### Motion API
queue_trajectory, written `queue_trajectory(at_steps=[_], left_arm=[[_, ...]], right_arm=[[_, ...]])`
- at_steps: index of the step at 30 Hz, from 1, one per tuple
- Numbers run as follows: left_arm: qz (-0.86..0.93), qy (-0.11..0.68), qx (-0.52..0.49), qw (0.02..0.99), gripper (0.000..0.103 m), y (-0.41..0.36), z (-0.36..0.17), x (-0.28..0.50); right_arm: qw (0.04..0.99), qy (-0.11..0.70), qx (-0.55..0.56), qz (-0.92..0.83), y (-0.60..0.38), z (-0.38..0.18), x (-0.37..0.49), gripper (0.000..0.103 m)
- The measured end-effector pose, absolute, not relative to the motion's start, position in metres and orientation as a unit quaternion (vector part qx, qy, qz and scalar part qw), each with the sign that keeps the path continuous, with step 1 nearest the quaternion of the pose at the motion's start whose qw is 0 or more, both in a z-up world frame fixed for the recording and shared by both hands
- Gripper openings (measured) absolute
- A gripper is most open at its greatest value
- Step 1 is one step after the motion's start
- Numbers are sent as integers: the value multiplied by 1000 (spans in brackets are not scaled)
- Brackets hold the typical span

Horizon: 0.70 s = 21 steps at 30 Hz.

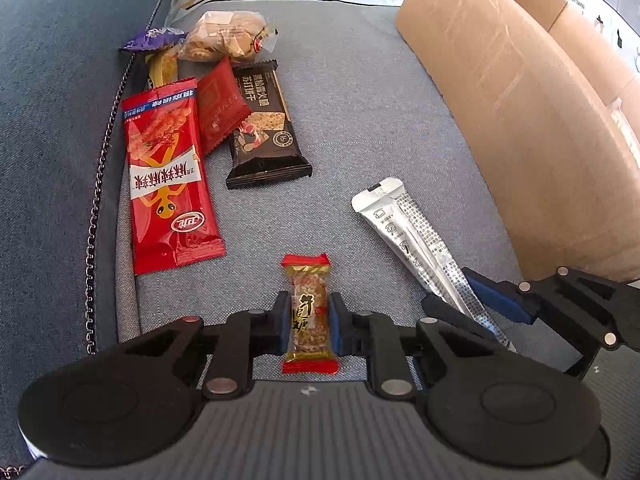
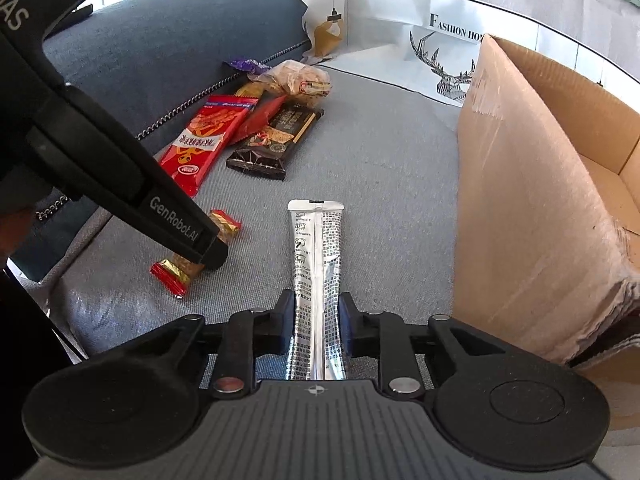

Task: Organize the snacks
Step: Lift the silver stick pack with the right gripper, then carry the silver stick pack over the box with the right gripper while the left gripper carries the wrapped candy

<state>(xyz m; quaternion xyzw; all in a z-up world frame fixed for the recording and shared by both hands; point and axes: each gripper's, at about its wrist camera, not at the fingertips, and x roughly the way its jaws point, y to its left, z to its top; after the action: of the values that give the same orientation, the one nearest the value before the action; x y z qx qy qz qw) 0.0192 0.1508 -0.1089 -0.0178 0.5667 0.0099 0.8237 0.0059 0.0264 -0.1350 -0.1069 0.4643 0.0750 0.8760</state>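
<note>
My left gripper (image 1: 309,320) is shut on a small peanut candy bar (image 1: 309,312) with red ends, low over the grey sofa seat; the bar also shows in the right wrist view (image 2: 180,270). My right gripper (image 2: 316,320) is shut on a long silver sachet (image 2: 317,264), which also shows in the left wrist view (image 1: 416,240). A pile of snacks lies at the far left: a red spicy strip pack (image 1: 168,176), a small red packet (image 1: 218,106), a black cracker pack (image 1: 264,124), a clear bag of pastry (image 1: 226,36) and a purple wrapper (image 1: 154,38).
An open cardboard box (image 2: 532,200) stands on the right of the seat, close to the right gripper. The blue sofa backrest (image 1: 52,120) with a chain trim rises on the left. A white printed cushion (image 2: 400,40) is at the back.
</note>
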Motion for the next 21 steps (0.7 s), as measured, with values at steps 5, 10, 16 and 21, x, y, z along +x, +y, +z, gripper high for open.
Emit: queue_trajectory(at_steps=[5,10,16,21], left_arm=[[10,561,-21,828,18,151,-107,17],[9,549,-28,835,18,152,-102,13],[12,526,-34,850,18,153,-94,8],[15,500,-44,865,18,154,-84,1]], right_arm=[[881,454,-107,80,26,-130,4,24],[886,444,-106,82,26,-126,2,23],[894,427,-104,87,28,-116,-3,23],[901,409,-109,96,29,-106,-11,23]])
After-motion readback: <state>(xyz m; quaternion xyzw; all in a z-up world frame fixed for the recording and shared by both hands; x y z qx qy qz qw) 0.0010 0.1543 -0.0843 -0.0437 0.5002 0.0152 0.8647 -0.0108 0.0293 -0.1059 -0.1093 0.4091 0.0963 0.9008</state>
